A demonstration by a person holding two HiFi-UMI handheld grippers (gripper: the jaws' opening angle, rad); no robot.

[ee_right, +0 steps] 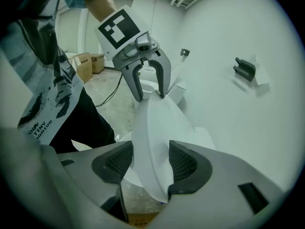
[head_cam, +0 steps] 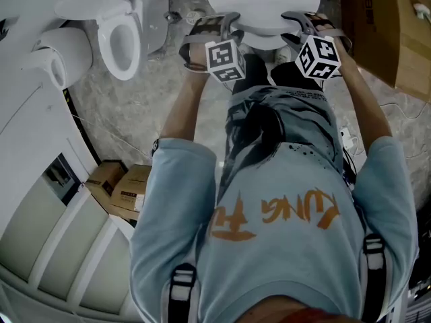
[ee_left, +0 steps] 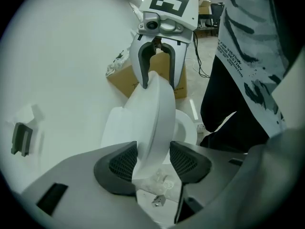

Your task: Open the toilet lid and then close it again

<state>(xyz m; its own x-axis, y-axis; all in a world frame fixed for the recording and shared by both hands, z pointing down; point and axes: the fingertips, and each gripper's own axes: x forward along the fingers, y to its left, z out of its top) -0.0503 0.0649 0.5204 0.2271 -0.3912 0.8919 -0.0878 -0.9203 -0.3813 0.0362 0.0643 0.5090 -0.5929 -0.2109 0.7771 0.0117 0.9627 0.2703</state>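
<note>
Grey mottled floor (head_cam: 101,113) lies under the white toilet lid (head_cam: 262,2), which stands partly raised in front of the person. The left gripper (ee_left: 152,160) pinches the lid's left edge and the right gripper (ee_right: 150,163) its right edge, with the pads pressed on it. Left of the lid stands a second toilet (head_cam: 120,42), and right of it a cardboard box (head_cam: 384,25).

toilet lid (head_cam: 262,2) as landmark | left: open floor (head_cam: 165,86), then second toilet (head_cam: 118,42) blocks | right: cardboard box (head_cam: 384,32) near, narrow gap | front: person's legs (head_cam: 259,69) fill the approach
</note>
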